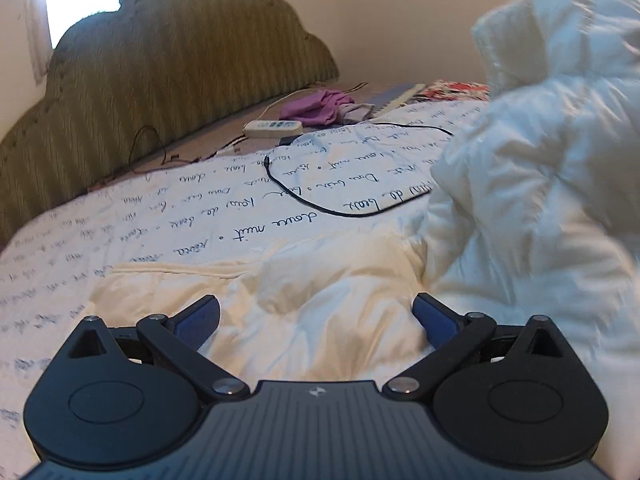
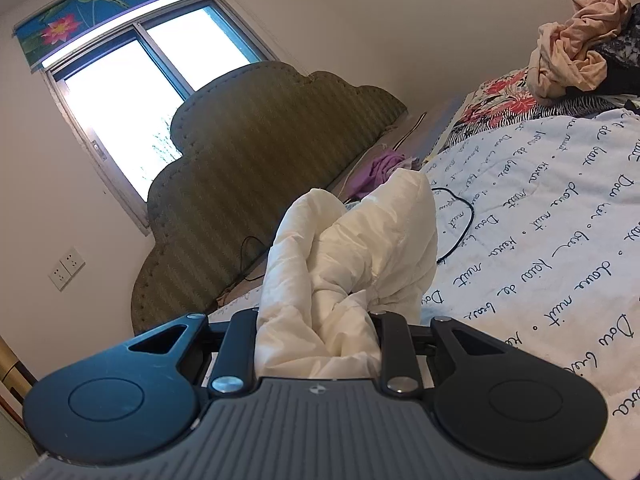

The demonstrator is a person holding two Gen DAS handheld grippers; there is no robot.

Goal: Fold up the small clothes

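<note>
1. The left claw [image 1: 316, 316] stands wide, its blue pads [image 1: 198, 320] spread apart and holding nothing, low over the lower part of a cream-white quilted padded garment [image 1: 320, 292].
2. That part of the garment lies flat on the bed's white quilted cover printed with dark handwriting [image 1: 180, 232]; the rest of it rises in a blurred bunch at the right of the left wrist view.
3. The right claw [image 2: 316, 332] is narrow, clamped on a fold of the same garment [image 2: 352, 248], which bunches upward out of it, above the bed.
4. On the cover lie a thin black cable [image 1: 320, 208], a white power strip [image 1: 272, 128] and a crumpled purple cloth [image 1: 316, 108], all near the olive-green striped scalloped headboard [image 1: 168, 80].
5. A pile of peach-pink crumpled clothing [image 2: 572, 48] sits at the far side of the bed.
</note>
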